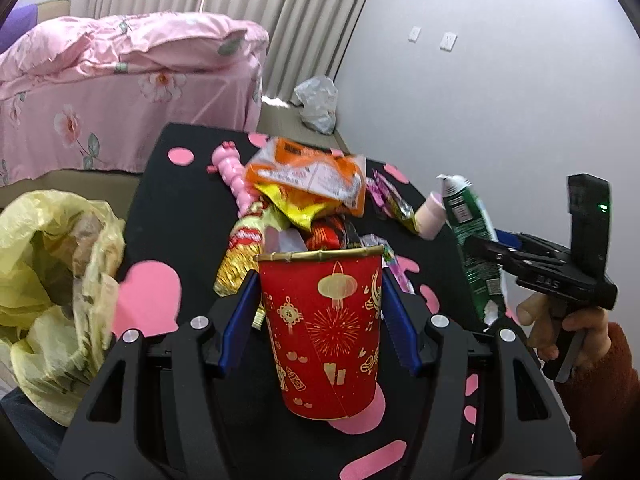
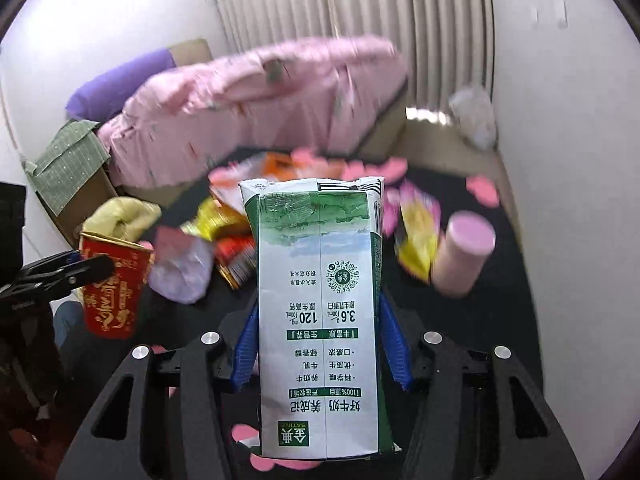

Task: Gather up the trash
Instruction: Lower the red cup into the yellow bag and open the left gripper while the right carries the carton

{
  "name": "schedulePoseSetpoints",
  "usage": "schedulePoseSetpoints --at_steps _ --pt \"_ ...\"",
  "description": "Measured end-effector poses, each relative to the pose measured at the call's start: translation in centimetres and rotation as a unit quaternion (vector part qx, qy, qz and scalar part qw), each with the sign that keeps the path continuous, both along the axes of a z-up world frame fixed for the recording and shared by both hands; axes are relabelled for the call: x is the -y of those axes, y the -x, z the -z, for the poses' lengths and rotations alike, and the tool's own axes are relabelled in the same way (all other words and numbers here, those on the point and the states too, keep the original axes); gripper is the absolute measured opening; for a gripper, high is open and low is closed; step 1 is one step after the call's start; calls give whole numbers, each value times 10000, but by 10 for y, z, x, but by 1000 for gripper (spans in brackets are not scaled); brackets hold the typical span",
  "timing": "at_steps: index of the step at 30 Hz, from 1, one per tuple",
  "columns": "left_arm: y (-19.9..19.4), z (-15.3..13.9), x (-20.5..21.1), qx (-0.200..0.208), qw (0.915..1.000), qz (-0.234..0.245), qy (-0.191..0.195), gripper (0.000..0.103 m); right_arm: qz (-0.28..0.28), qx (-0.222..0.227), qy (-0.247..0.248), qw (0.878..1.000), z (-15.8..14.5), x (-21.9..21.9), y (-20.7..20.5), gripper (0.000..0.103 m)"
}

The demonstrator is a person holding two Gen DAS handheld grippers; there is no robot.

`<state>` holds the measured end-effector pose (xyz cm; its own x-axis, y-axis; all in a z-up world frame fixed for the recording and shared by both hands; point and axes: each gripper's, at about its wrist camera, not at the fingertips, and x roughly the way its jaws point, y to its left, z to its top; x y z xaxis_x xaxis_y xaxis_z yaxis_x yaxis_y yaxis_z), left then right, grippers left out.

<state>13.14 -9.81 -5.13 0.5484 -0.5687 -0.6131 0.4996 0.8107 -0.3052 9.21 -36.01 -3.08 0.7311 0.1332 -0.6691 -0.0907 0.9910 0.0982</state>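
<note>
My left gripper (image 1: 320,284) is shut on a red paper cup (image 1: 324,332) with gold prints, held upright above the black table (image 1: 168,216). The cup also shows in the right wrist view (image 2: 114,284). My right gripper (image 2: 318,312) is shut on a flattened green-and-white milk carton (image 2: 320,320), held upright; the carton also shows in the left wrist view (image 1: 472,248). A heap of snack wrappers (image 1: 308,188) lies on the table behind the cup. A yellow plastic bag (image 1: 52,292) hangs open at the table's left edge.
A pink cup (image 2: 464,256) lies on the table at the right, with a pink toy (image 1: 232,172) and small wrappers (image 1: 392,200) nearby. A pink-covered bed (image 1: 120,92) stands behind the table. A clear bag (image 1: 318,102) sits in the floor corner. A wall runs close on the right.
</note>
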Motion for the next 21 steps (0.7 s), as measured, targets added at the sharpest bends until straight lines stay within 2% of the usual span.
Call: schedulePoseSetpoints --at_steps 6,9,13,17,21 --pt "0 -19 -28 324 9989 -327 46 56 -405 764 -3 9963 -39 -30 -6 51" --pt "-2 -31 -52 549 9963 -660 -80 56 -716 1100 -234 9911 -56 -55 -20 51" --pt "-5 -43 -99 826 9874 -1280 -427 56 -1184 1547 -481 9797 -70 -102 -42 51" --pt "-10 -46 -146 973 9769 -1765 -708 56 -1647 1519 -778 9715 -67 -157 -73 51" --pt "-23 -39 -194 866 9695 -2178 -711 57 -1998 1388 -1033 9644 -61 -205 -104 51"
